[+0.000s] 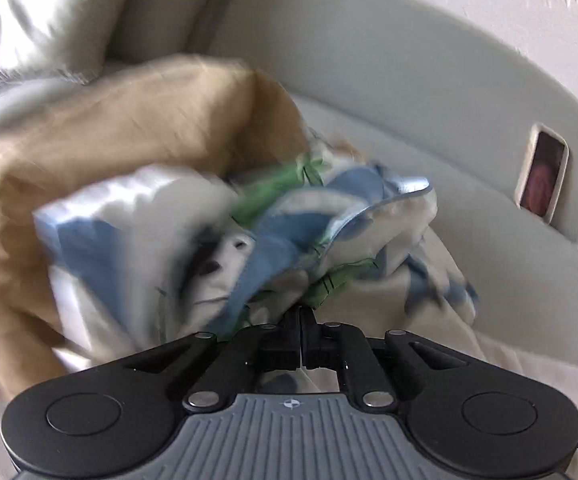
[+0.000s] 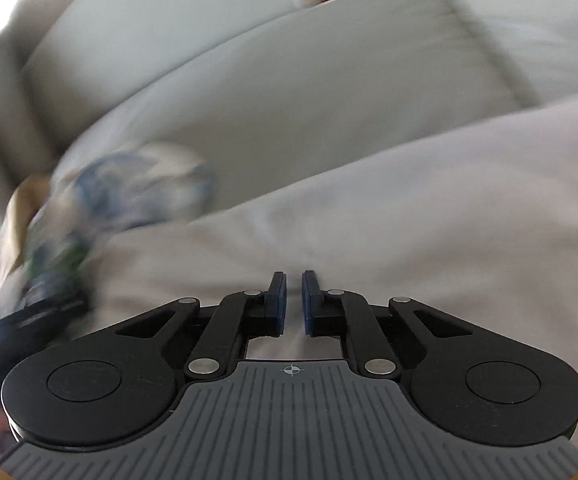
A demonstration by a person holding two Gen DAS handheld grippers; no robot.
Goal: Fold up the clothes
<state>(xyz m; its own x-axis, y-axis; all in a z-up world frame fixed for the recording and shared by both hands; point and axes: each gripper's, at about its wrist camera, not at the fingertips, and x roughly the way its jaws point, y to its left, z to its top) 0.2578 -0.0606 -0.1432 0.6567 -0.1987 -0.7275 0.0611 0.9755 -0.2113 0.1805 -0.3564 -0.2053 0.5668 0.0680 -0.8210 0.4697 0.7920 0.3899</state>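
Black linkage arms and a ribbed grey body are making up the left gripper (image 1: 302, 312), whose jaws are standing pressed together on a fold of the white cotton garment printed with blue and green shapes (image 1: 225, 236). That printed garment is bunching up directly in front of the closed tips, blurred in both views, so how much cloth is sitting between the pads cannot be told. Behind and to the left of it, a tan plain-weave cloth (image 1: 137, 120) is draping in a broad mound, touching the printed garment along its upper edge. Both are lying on a pale grey upholstered sofa (image 1: 389, 92), whose backrest is curving away to the right. A shiny white satin cushion (image 1: 45, 20) is leaning in the far left corner, and a white-cased phone (image 1: 542, 174) is propped against the backrest, well apart from the clothes.

In the right wrist view, the right gripper (image 2: 294, 304) is hanging with its blue-padded jaws slightly parted, nothing between them, over an off-white fabric sheet (image 2: 409, 220) spread across the seat. The printed garment (image 2: 137, 184) is appearing to its left as a blurred bundle, with the left gripper (image 2: 49, 304) just below that bundle.
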